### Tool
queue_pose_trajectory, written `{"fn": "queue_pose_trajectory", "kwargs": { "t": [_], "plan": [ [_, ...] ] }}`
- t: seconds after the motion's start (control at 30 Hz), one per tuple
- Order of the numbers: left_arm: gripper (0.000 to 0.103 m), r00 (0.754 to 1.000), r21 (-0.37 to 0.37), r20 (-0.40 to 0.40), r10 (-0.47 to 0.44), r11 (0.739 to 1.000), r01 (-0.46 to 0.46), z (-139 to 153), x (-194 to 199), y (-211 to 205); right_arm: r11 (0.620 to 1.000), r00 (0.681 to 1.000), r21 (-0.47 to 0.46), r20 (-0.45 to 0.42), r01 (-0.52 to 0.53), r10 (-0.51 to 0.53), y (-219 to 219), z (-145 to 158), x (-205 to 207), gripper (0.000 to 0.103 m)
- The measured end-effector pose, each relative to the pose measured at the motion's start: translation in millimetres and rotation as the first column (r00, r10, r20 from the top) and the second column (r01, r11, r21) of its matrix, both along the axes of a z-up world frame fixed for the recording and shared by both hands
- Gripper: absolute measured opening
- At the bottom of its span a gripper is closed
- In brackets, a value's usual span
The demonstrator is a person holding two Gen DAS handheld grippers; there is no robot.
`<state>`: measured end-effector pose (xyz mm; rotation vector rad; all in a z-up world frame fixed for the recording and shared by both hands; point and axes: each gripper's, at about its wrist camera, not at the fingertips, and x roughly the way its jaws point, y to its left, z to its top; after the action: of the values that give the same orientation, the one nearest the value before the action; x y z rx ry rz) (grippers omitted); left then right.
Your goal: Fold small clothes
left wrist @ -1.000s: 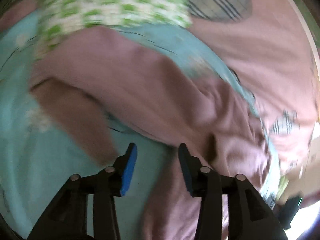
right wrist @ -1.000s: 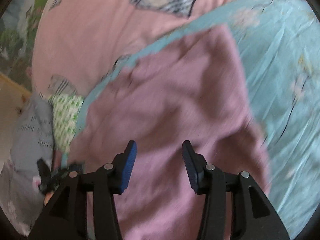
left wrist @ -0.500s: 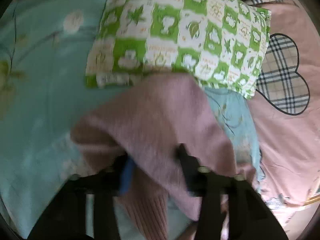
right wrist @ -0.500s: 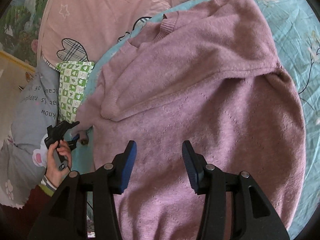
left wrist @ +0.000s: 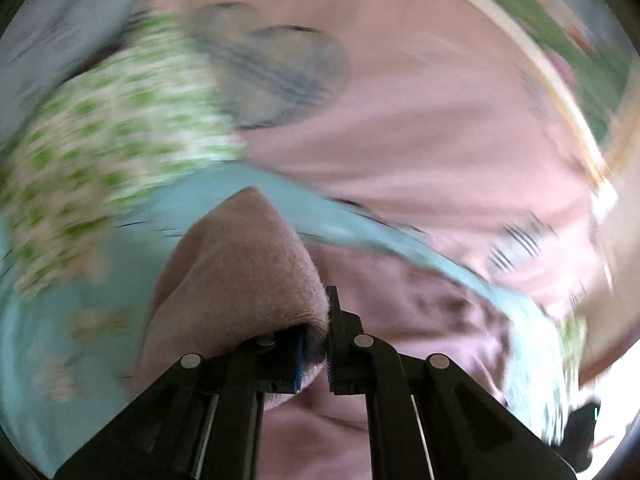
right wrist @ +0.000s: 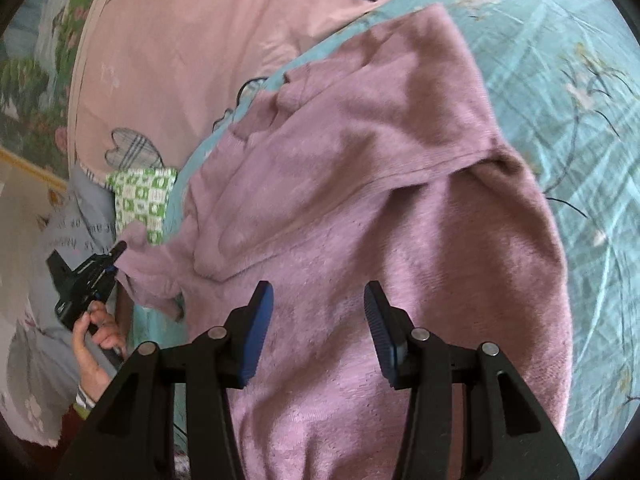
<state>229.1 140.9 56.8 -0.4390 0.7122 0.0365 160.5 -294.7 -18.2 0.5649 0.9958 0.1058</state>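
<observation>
1. Far left, the left tool (right wrist: 114, 258) is clamped tight on the sleeve (right wrist: 156, 256) of the pink sweater (right wrist: 400, 240), lifting it off the bed beside the green checked pillow (right wrist: 140, 200).
2. Its own camera confirms it: fingers nearly together, a wad of that sleeve (left wrist: 240, 272) pinched between them, everything behind smeared with motion blur.
3. Centre now: the sweater lies spread on the turquoise blanket (right wrist: 560, 80), its other sleeve already laid across the chest.
4. Right side, the right tool (right wrist: 318, 336) hovers over the sweater's body, pads wide apart, holding nothing.
5. The risk, as I read it: nothing pins the body, so a fast swing of the sleeve could drag the whole sweater or spoil the laid fold.
6. A thick knit in a small pinch could also slip out midway.
</observation>
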Motion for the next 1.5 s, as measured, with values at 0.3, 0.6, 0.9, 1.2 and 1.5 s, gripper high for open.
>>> {"fn": "queue_pose_trajectory", "kwargs": {
  "t": [0.3, 0.6, 0.9, 1.2, 1.5],
  "plan": [
    [0.018, 0.889, 0.202, -0.188, -0.418, 0.869, 0.452, -66.4, 66.7, -202.9, 0.992, 0.991, 0.022, 0.044, 0.123, -0.124, -38.3, 11.2, -23.7, 0.049],
    [0.032, 0.845, 0.191, -0.279, -0.455, 0.836, 0.514, -93.3, 17.8, -201.3, 0.993, 0.991, -0.02, 0.063, 0.116, -0.115, -51.0, 24.7, -20.5, 0.049],
    [0.038, 0.925, 0.231, -0.321, -0.203, 0.93, 0.285, -102.2, -20.2, -82.9, 0.953, 0.959, -0.177, 0.096, -0.248, 0.267, 62.2, 30.6, 57.7, 0.052],
    [0.044, 0.929, 0.197, -0.363, -0.067, 0.969, 0.147, -130.5, -9.3, -32.7, 0.631, 0.728, -0.503, 0.004, -0.591, 0.686, 221.6, -5.6, 104.2, 0.058],
    [0.045, 0.928, 0.178, -0.371, -0.032, 0.979, 0.105, -137.2, -18.9, -20.1, 0.356, 0.627, -0.704, -0.162, -0.614, 0.762, 266.1, -67.3, 119.6, 0.044]
  ]
}}
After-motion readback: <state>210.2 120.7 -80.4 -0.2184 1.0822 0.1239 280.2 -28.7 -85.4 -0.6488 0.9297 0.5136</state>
